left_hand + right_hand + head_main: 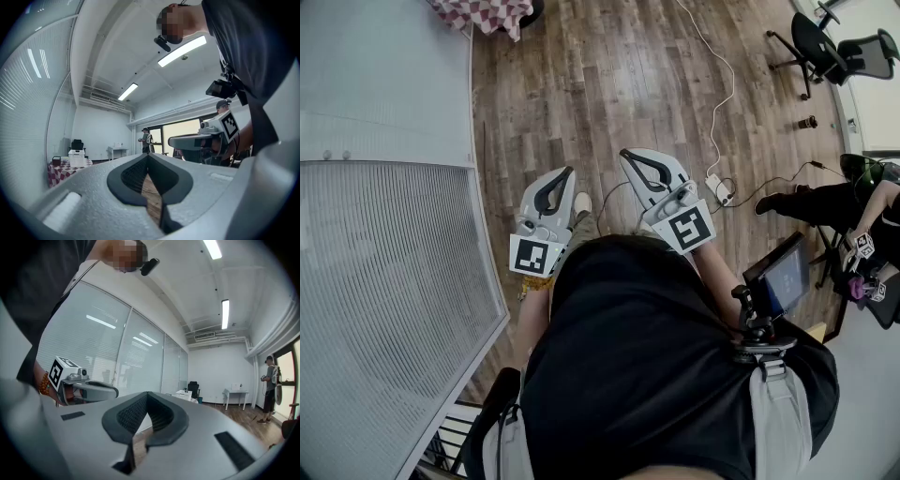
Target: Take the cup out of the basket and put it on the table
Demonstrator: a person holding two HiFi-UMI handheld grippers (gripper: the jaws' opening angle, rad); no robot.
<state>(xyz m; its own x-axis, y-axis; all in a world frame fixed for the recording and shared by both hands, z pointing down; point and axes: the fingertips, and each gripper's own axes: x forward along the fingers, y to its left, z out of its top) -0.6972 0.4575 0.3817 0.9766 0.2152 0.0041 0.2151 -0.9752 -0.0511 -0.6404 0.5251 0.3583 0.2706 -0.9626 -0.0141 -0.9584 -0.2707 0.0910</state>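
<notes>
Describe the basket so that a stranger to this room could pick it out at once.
In the left gripper view, find the far white wall, then the table draped in red-and-white checks at its left. The basket stands on that table, before a black office chair. It is white and boxy, while the small box beside it is dark.

The floor (619, 84) is wood planks, faintly glossy. The left hand-held gripper (569, 172) and right hand-held gripper (625, 153) are matt grey plastic.
</notes>
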